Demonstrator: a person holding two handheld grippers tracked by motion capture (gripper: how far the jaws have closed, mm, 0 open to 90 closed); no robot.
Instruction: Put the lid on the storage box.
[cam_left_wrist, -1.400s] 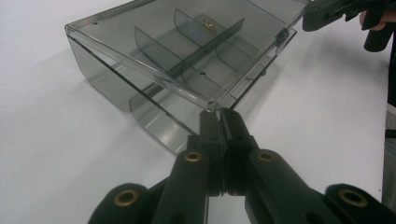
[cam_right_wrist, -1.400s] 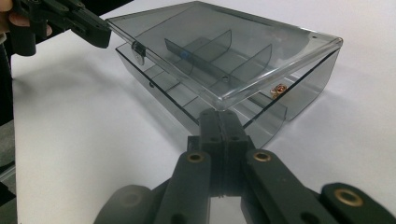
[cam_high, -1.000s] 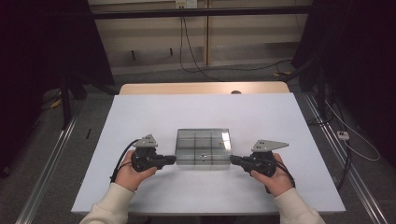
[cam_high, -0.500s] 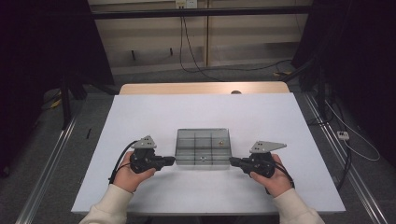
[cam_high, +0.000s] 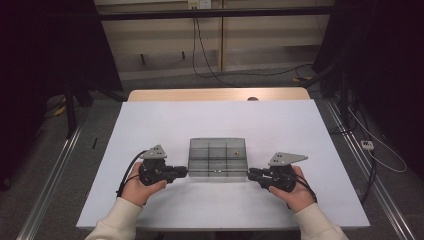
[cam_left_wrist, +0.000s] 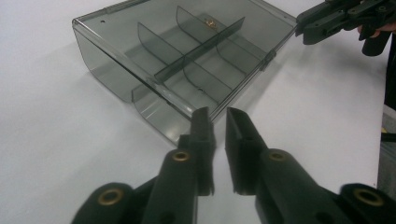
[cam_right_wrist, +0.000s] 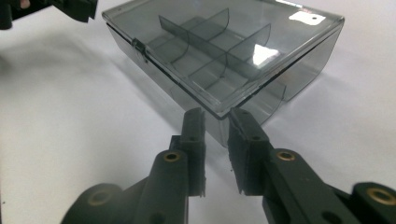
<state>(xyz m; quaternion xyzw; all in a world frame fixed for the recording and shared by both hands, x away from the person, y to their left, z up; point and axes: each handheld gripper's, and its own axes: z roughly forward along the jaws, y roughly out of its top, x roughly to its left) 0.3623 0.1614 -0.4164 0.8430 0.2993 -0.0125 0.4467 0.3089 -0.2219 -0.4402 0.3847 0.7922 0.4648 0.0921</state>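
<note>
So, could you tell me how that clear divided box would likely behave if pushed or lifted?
The clear box looks like rigid thin plastic, so probably stiff and light. Its glossy lid may be slippery. Low and flat, it should slide, not tip.

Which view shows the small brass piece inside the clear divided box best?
The left gripper view: the brass piece sits in a far compartment of the box, seen through the shut lid. The high view gives only a tiny speck. In the right gripper view I cannot make it out; glare marks the lid.
</note>
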